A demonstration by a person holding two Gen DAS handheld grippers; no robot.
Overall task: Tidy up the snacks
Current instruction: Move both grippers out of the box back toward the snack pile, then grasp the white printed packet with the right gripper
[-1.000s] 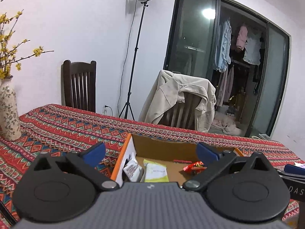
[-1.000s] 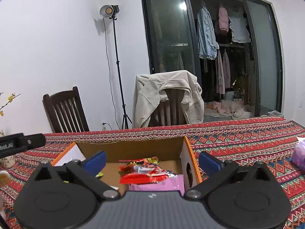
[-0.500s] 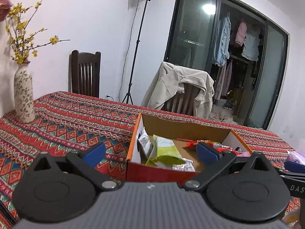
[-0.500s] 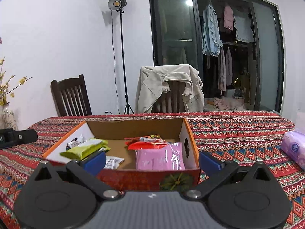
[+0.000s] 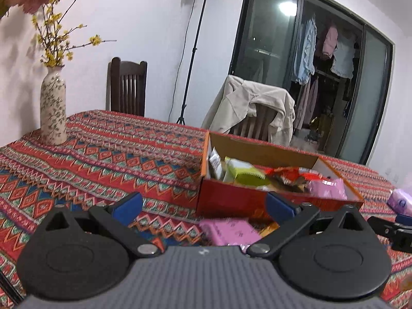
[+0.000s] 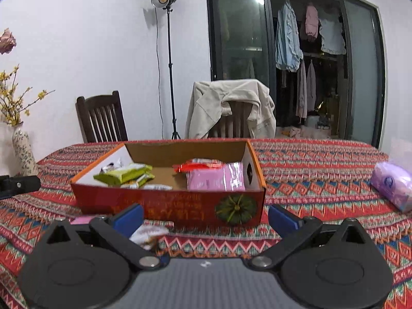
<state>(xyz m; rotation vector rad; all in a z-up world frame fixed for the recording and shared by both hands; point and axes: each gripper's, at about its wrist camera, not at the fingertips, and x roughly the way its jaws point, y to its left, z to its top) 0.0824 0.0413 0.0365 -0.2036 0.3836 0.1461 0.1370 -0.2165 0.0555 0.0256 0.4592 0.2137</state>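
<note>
Left gripper: hovering low over the counter, fingers spread wide, holding nothing, pointing at the box's near-left corner.
Right gripper: hovering level before the box's near wall, fingers spread wide, holding nothing.
Snack box: sitting mid-counter, open-topped, holding a green packet, a red packet and a pink packet.
Loose snacks: a pink pack is lying just before the box; a pale wrapped snack is lying beside it.
Counter: wearing a red patterned cloth; a vase is standing at the far-left edge, a purple tissue pack near the right edge.
Room: chairs, a jacket draped over one, a lamp stand.
</note>
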